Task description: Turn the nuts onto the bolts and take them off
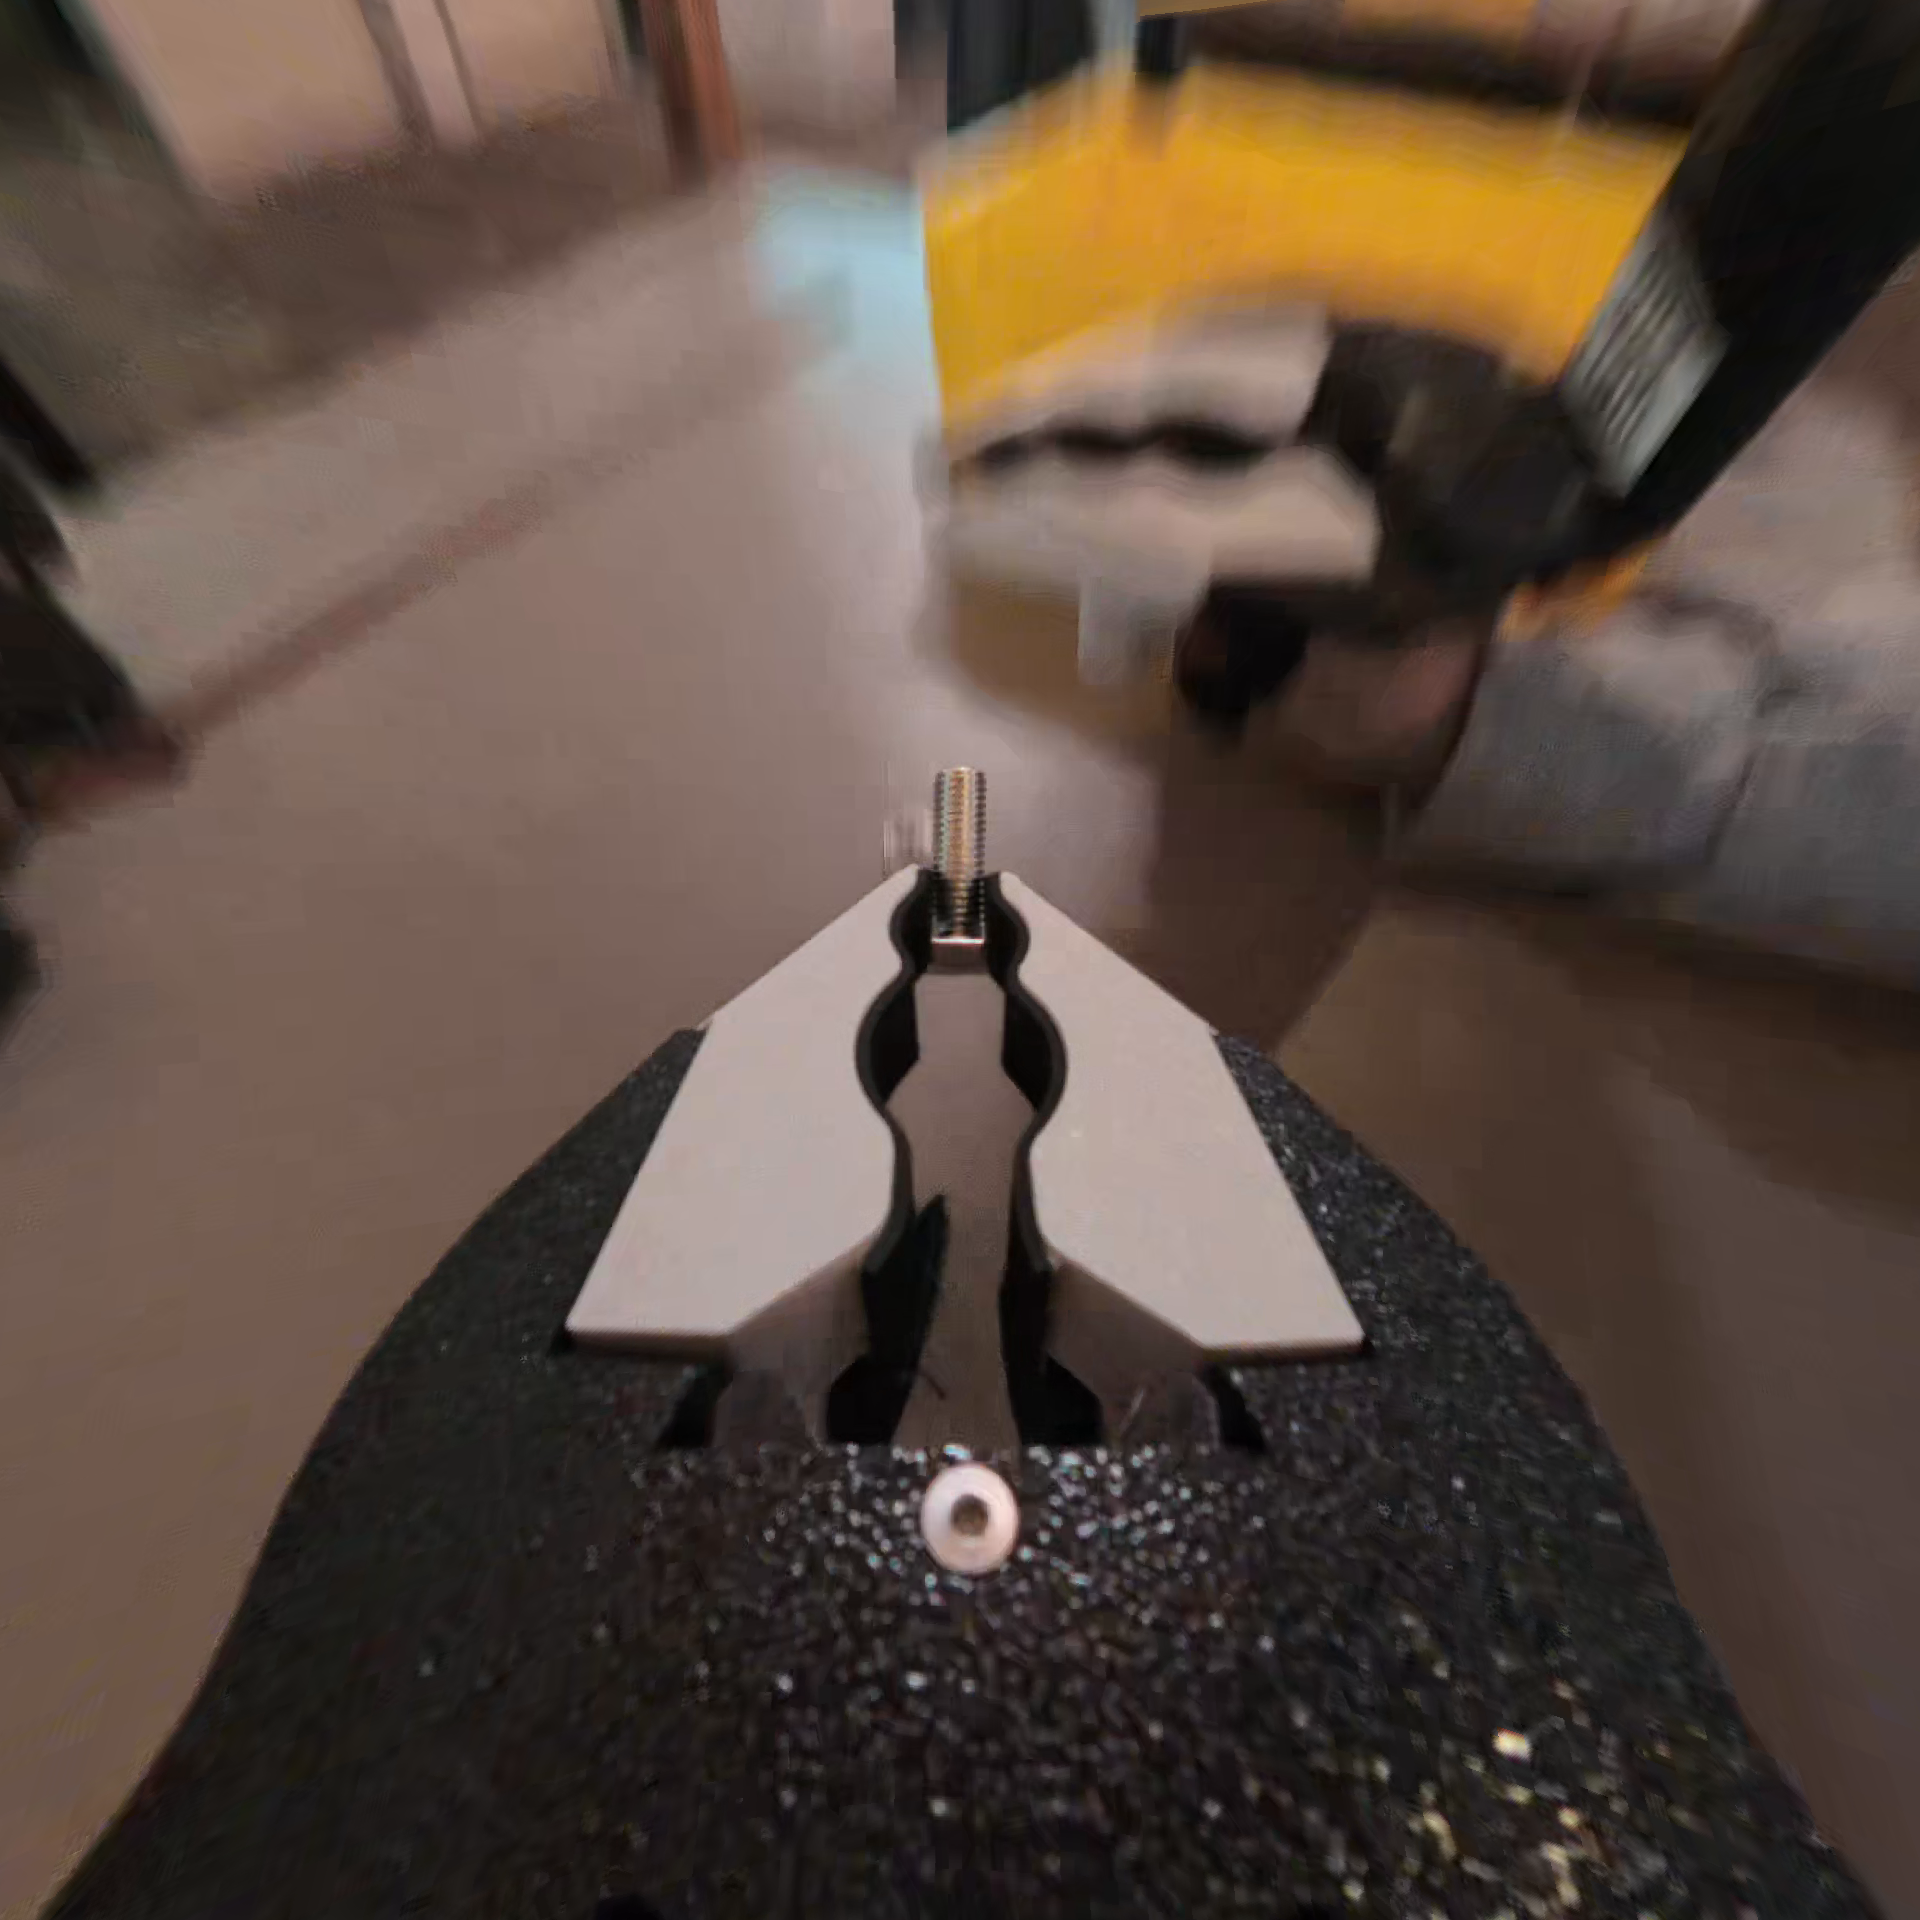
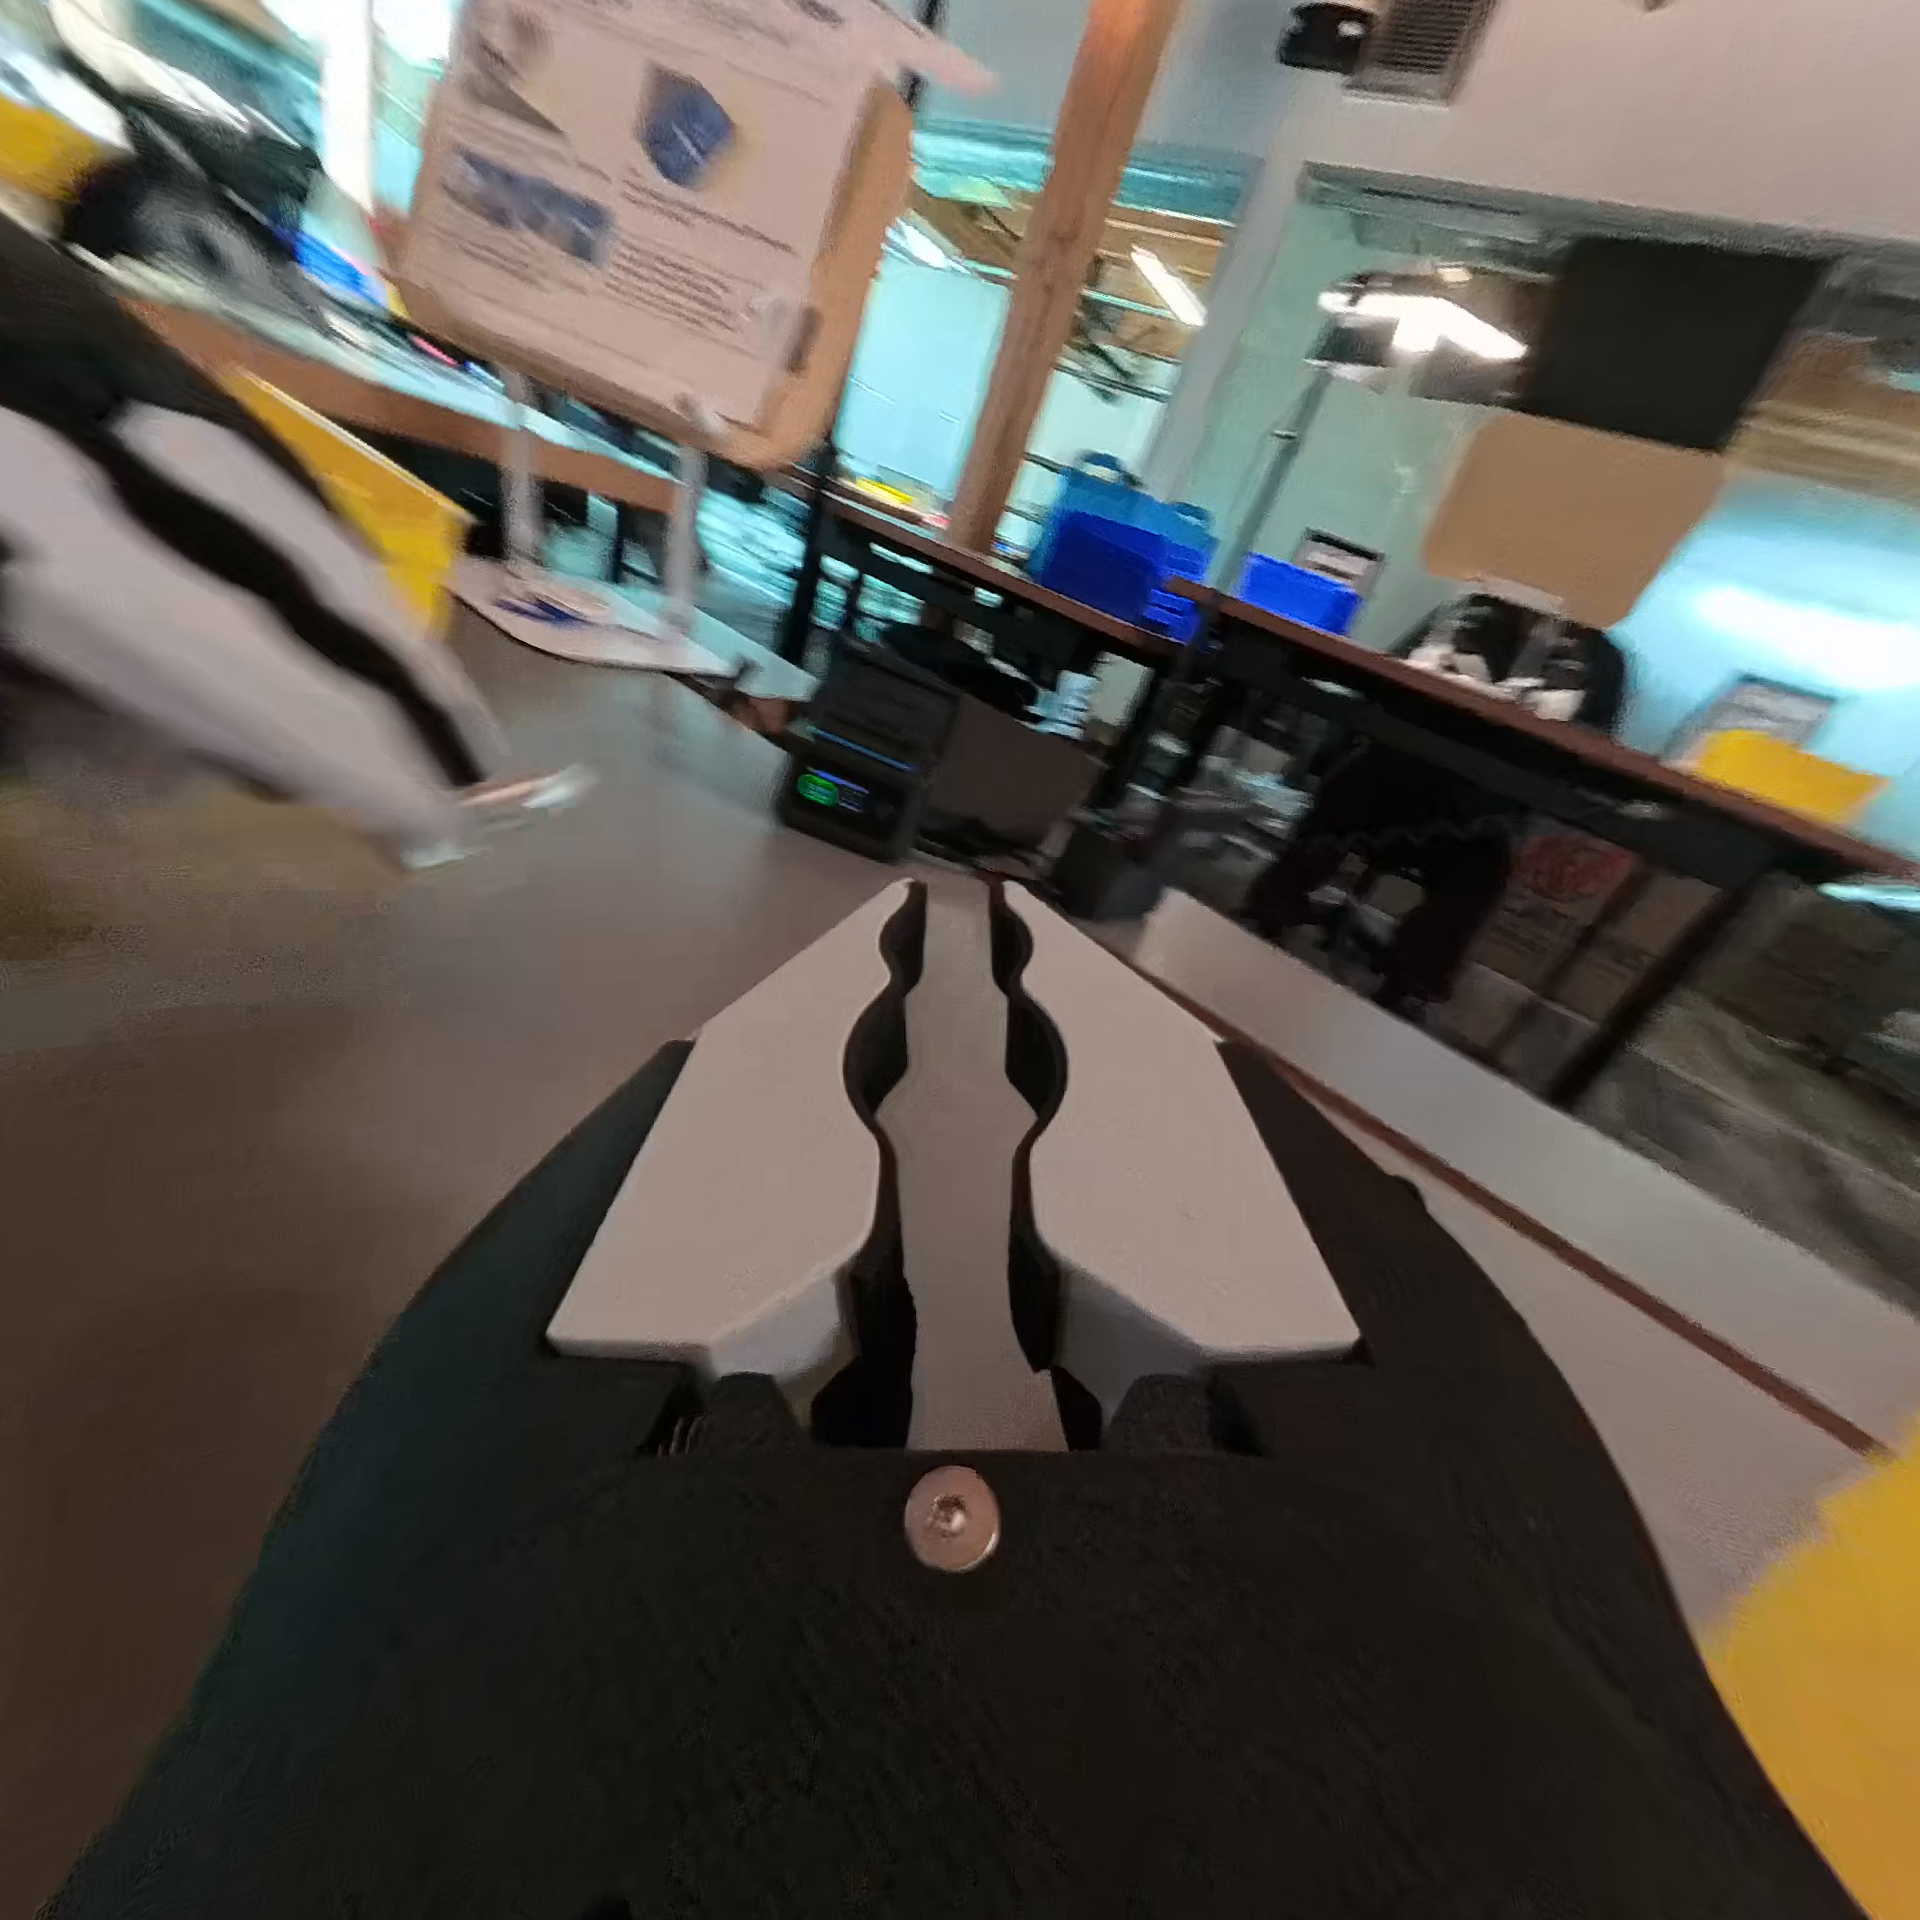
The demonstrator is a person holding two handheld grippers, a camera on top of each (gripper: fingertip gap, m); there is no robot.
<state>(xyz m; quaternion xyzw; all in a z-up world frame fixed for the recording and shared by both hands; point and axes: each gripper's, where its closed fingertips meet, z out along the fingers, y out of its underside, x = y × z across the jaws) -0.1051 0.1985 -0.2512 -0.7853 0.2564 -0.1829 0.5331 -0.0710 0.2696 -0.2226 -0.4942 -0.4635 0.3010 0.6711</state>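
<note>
My left gripper (image 1: 961,883) is shut on a small steel bolt (image 1: 958,821). Its head is pinched between the grey fingertips and its threaded end sticks out forward, bare, above the brown table (image 1: 468,1091). My right gripper (image 2: 963,894) has its jaws a narrow gap apart, and nothing shows between them. In the left wrist view the right gripper (image 1: 1153,509) is a blur at the upper right, beyond the bolt. In the right wrist view the left gripper (image 2: 416,790) is blurred at the left with the bolt (image 2: 525,795) at its tip. No nut is visible.
A yellow bin (image 1: 1247,208) stands behind the right gripper. In the right wrist view a yellow object (image 2: 1829,1662) sits at the lower right, and a black device with a lit screen (image 2: 862,769) is beyond the table edge. Benches and blue crates (image 2: 1122,540) fill the background. Tip to tip, the grippers are about 9 cm apart.
</note>
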